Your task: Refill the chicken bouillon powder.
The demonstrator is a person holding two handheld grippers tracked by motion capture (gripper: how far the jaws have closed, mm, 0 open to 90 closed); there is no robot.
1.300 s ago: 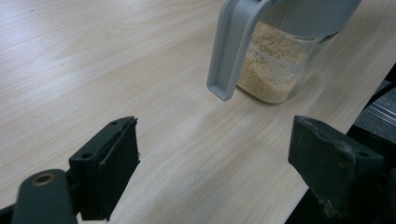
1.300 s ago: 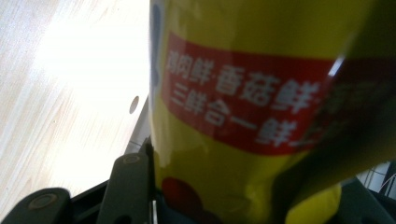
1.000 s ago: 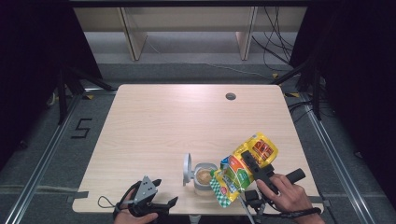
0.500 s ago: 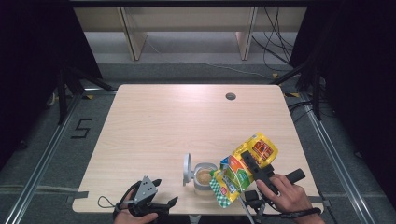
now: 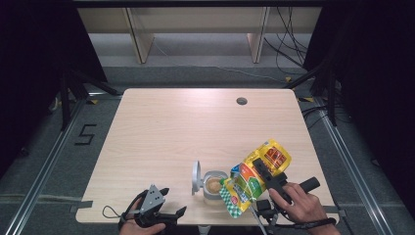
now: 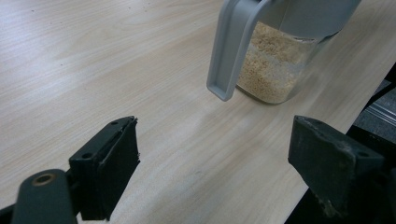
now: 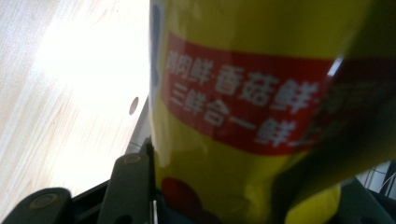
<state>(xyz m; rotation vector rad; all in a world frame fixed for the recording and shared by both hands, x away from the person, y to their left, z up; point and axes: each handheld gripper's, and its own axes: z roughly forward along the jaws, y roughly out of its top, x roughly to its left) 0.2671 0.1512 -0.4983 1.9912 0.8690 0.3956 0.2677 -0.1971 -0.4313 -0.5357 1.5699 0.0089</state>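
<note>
High view first: we see the right gripper (image 5: 262, 172) clenched on a yellow bag (image 5: 254, 177), which is tilted with its lower end over the open mouth of the clear jar (image 5: 213, 186). That jar stands near the table's (image 5: 195, 127) near edge, right of its middle, its grey lid (image 5: 196, 177) flipped up on the left side. From the left gripper view we make out pale granules (image 6: 271, 65) inside the jar. Our left gripper (image 5: 157, 208) sits at the near edge, left of the jar and apart from it, its jaws spread wide with nothing but bare wood between them.
</note>
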